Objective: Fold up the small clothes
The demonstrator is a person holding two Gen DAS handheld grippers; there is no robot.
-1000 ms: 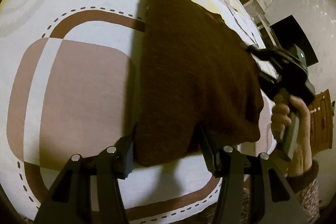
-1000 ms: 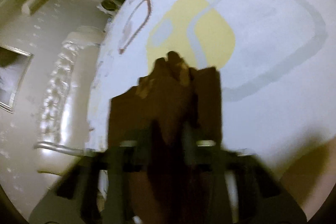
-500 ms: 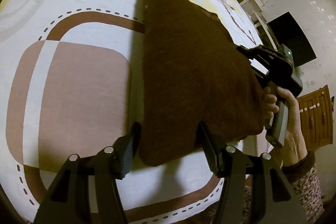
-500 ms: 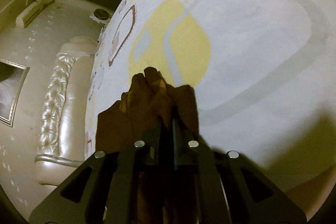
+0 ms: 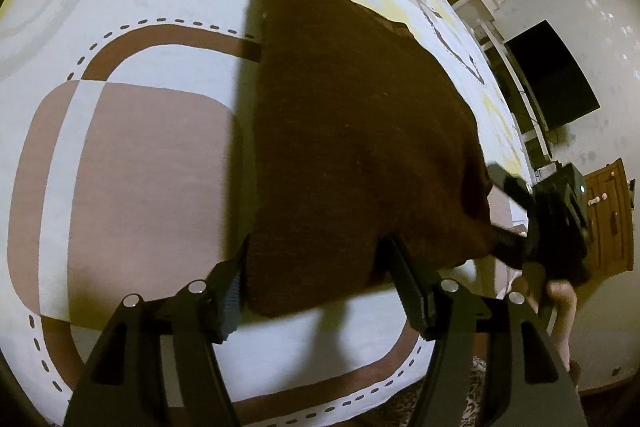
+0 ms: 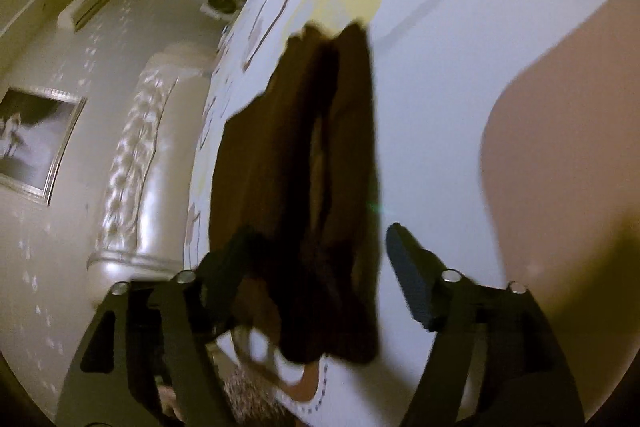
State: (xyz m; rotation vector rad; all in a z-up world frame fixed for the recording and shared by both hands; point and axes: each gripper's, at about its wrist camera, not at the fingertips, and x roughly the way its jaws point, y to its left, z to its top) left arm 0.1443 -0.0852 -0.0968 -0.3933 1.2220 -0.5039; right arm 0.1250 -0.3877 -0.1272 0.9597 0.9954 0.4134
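Observation:
A dark brown cloth lies folded on the patterned bedsheet. My left gripper is open, its fingers either side of the cloth's near edge. My right gripper shows at the cloth's right corner in the left wrist view. In the right wrist view the right gripper is open, and the brown cloth lies in folds between and beyond its jaws, not pinched.
The bedsheet has brown, yellow and grey rounded shapes. A padded headboard and a framed picture are at the left of the right wrist view. A dark screen and wooden cabinet stand beyond the bed.
My right gripper has opened and let go of the cloth's corner, and it has dropped lower beside the cloth. My left gripper stays open at the near edge.

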